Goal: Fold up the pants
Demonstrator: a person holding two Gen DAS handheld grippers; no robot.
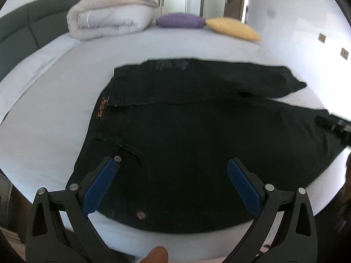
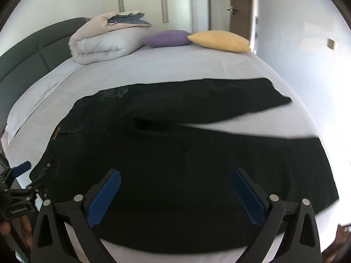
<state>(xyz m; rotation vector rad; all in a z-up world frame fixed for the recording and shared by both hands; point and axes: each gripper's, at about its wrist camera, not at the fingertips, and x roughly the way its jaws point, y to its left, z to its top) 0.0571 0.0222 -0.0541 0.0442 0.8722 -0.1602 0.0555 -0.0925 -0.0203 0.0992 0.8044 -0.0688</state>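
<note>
A pair of black pants [image 1: 186, 131] lies spread flat on the white bed [image 1: 54, 114], waistband to the left, two legs running right. It also shows in the right wrist view [image 2: 175, 153], where the legs split apart at the right. My left gripper [image 1: 173, 164] is open and empty, hovering over the waist and pocket near the bed's front edge. My right gripper [image 2: 176, 175] is open and empty over the near leg. The left gripper [image 2: 20, 169] shows at the left edge of the right wrist view. The right gripper shows at the right edge of the left wrist view, too little visible to tell its state.
A rolled duvet [image 1: 109, 19] with folded clothes on top, a purple cushion [image 1: 179, 20] and a yellow cushion [image 1: 232, 29] lie at the far side of the bed. A dark green headboard [image 1: 19, 32] runs along the left. Wardrobes and a door [image 2: 239, 6] stand behind.
</note>
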